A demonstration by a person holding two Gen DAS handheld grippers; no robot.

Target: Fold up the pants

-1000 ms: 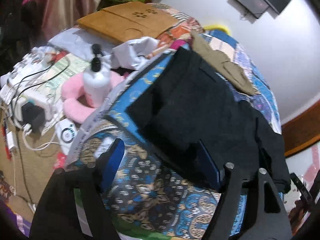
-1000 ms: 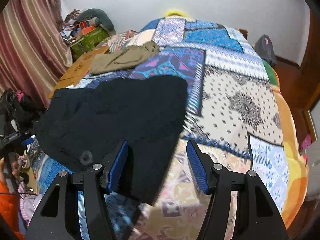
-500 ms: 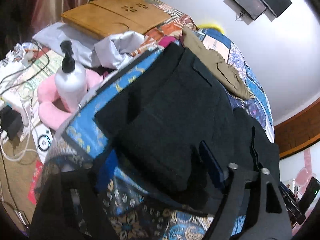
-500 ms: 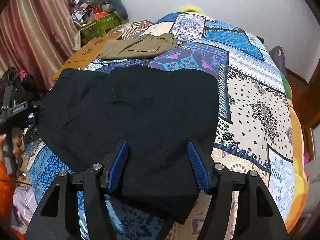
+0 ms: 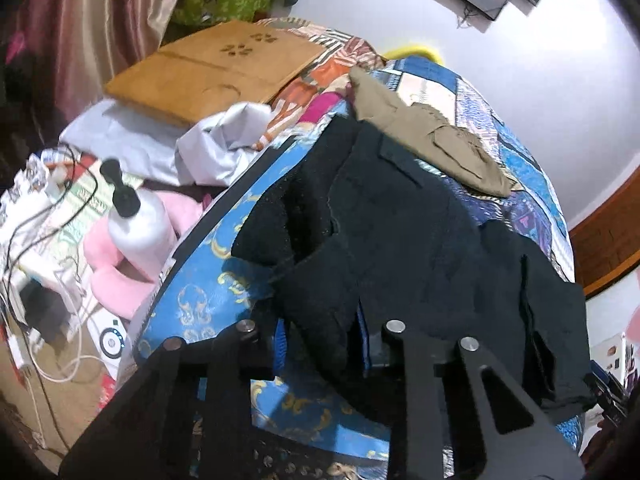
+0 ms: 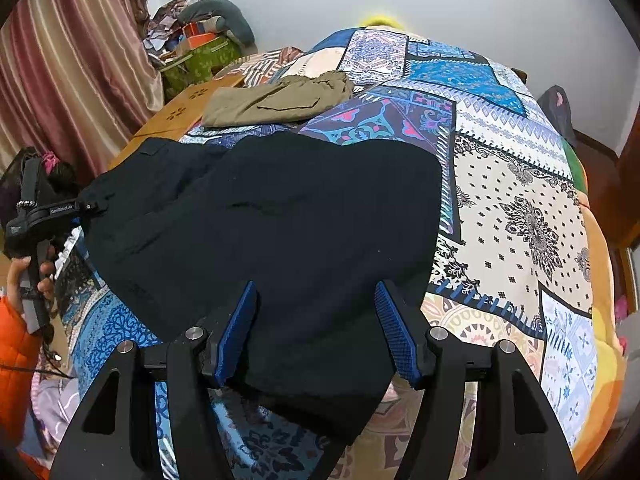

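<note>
Black pants (image 5: 400,240) (image 6: 300,220) lie spread flat on the patchwork quilt (image 6: 500,200). My left gripper (image 5: 320,344) is at their left corner by the bed's edge, jaws closing, with a bunch of the black cloth pinched between the blue pads and slightly raised. The right wrist view shows that same gripper (image 6: 90,206) held by a hand at the far left. My right gripper (image 6: 316,336) stands open over the pants' near edge, the cloth lying below and between its pads (image 6: 236,336), which do not press on it.
Folded khaki pants (image 6: 280,100) (image 5: 440,148) lie beyond the black ones. Off the bed's left side are a wooden lap tray (image 5: 216,68), white cloth (image 5: 216,148), a pump bottle (image 5: 140,224), a pink cushion (image 5: 108,280) and chargers with cables (image 5: 40,300).
The left gripper moved onto the pants' corner and closed its jaws on the cloth. The right gripper shifted a little further over the pants, jaws unchanged.
</note>
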